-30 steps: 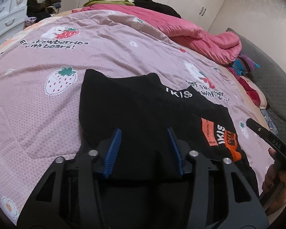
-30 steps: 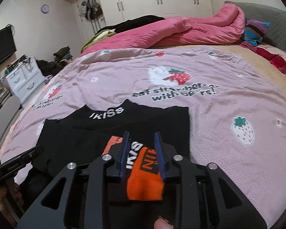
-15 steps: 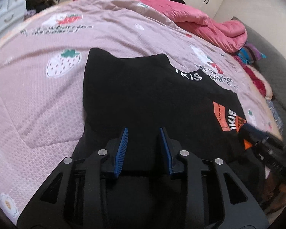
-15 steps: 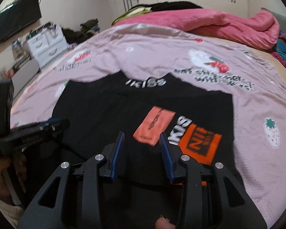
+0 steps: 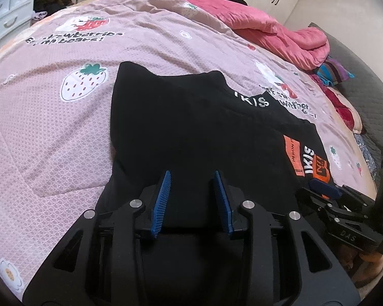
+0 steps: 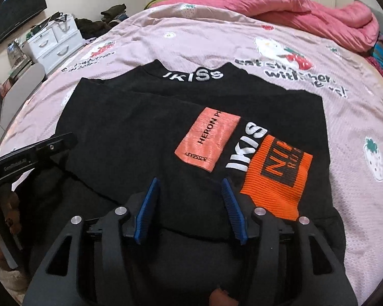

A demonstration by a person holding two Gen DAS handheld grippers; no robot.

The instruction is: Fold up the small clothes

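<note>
Black knit garment [image 6: 145, 132] with orange patches lies folded on the pink strawberry-print bedspread [image 6: 217, 40].
Left gripper [image 5: 192, 182] and right gripper [image 6: 190, 191] hover above its near edge, both opening, unclamped; rumpled pink quilt [image 6: 306, 7] behind.

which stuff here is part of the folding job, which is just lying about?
In the job:
- black top with orange patches, lying on the bedspread
- left gripper, jaws opening over the black cloth
- right gripper, jaws opening, pads clear of the cloth

Lying about:
- pink quilt
- white drawer unit
- clothes pile beyond the bed
- TV
</note>
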